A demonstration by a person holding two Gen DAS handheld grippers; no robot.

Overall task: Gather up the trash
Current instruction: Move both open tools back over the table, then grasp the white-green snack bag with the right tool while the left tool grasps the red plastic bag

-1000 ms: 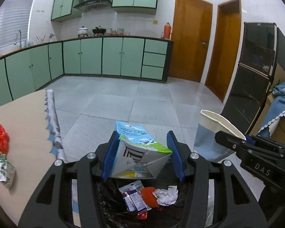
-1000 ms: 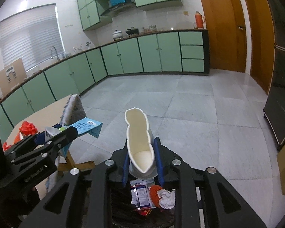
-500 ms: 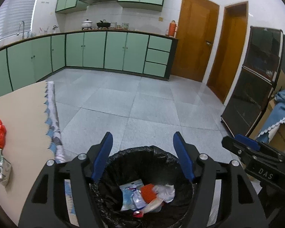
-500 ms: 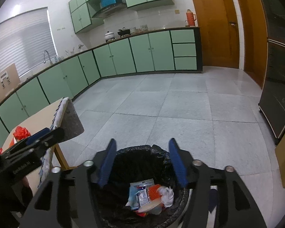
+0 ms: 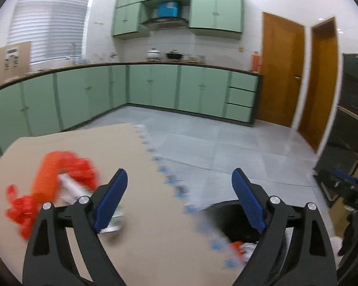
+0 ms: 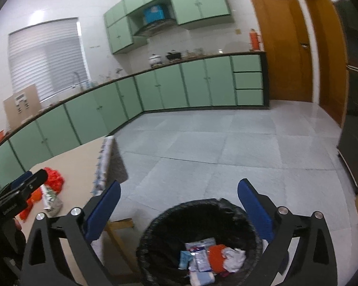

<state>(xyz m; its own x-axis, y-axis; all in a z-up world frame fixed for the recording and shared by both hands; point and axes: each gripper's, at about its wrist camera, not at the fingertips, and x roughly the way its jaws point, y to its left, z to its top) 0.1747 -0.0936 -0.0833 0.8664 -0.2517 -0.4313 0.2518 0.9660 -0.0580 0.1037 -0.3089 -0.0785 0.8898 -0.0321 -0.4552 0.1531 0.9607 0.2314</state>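
Observation:
My left gripper (image 5: 179, 202) is open and empty, over the tan table (image 5: 140, 171) near its right edge. A crumpled red plastic bag (image 5: 55, 174) and a white wrapper (image 5: 69, 188) lie on the table to its left. My right gripper (image 6: 179, 209) is open and empty above the black-lined trash bin (image 6: 198, 217), which holds wrappers, red scraps and white paper (image 6: 212, 259). The bin also shows in the left wrist view (image 5: 229, 217). The red bag (image 6: 53, 178) and a carton (image 6: 51, 201) show on the table in the right wrist view.
The table edge has a blue-patterned cloth fringe (image 5: 179, 190). Green cabinets (image 6: 155, 93) line the far walls. Wooden doors (image 5: 281, 71) stand at the right. A dark appliance (image 6: 355, 131) stands at the far right. Grey tiled floor (image 6: 226, 147) lies beyond the bin.
Both grippers opened and dropped the milk carton and the white cup into the bin. The left gripper has then swung left, from over the bin to over the table.

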